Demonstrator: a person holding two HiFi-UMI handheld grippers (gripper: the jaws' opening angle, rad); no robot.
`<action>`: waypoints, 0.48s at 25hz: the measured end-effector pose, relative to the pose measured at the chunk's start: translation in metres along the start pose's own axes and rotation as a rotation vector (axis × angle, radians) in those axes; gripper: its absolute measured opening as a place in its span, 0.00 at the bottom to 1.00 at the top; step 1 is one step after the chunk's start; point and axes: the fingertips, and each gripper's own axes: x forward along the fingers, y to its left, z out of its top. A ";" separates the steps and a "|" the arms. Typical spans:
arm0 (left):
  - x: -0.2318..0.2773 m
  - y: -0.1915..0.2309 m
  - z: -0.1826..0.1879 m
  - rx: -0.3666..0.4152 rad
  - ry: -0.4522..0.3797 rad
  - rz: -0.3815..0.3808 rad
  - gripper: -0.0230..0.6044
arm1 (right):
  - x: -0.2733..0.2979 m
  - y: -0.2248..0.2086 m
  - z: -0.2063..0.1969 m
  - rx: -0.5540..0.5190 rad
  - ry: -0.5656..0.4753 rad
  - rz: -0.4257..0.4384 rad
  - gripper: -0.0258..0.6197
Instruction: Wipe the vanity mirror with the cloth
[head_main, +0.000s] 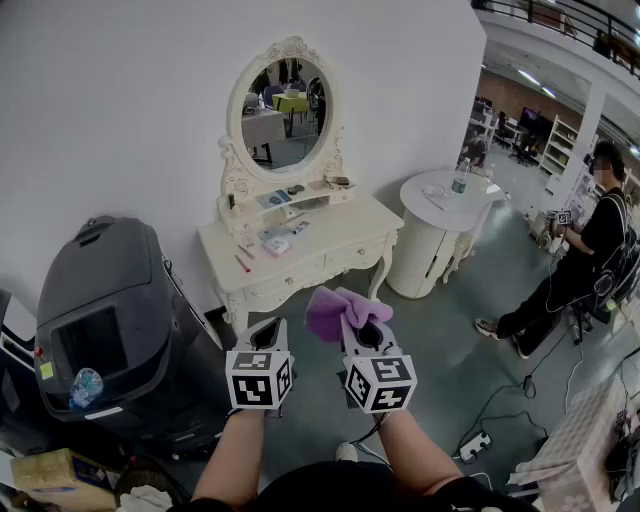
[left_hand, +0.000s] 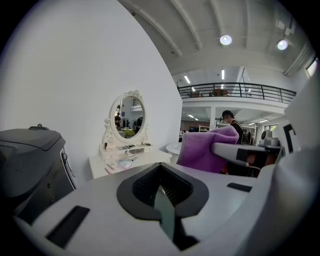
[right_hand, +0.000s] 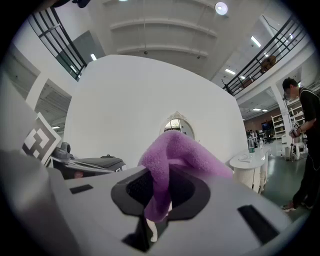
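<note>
Approach looks to be the step in hand: you have the cloth (head_main: 338, 308) but the glass is untouched. Your right gripper (head_main: 352, 322) has its jaws pinching the purple cloth, which bunches up and spills out to the far side of them. Your left gripper (head_main: 264, 332) sits just beside it on the left, jaws pressed together with nothing between them. The vanity mirror (head_main: 288, 110) stands upright at the far side, against the wall (head_main: 120, 110), well apart from both grippers, on a white counter (head_main: 345, 228) that carries small items (head_main: 275, 240). Your next move, I judge, is to carry the cloth forward and up over those items without brushing them, then press a broad fold of it flat against the glass.
</note>
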 end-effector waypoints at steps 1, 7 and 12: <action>0.005 -0.003 0.002 0.002 0.000 -0.001 0.05 | 0.002 -0.005 0.000 0.001 0.001 -0.001 0.12; 0.034 -0.018 0.012 0.018 0.004 -0.007 0.05 | 0.018 -0.031 0.001 -0.012 0.007 -0.007 0.12; 0.062 -0.028 0.019 0.024 0.010 -0.002 0.05 | 0.031 -0.053 0.003 -0.010 0.005 0.006 0.12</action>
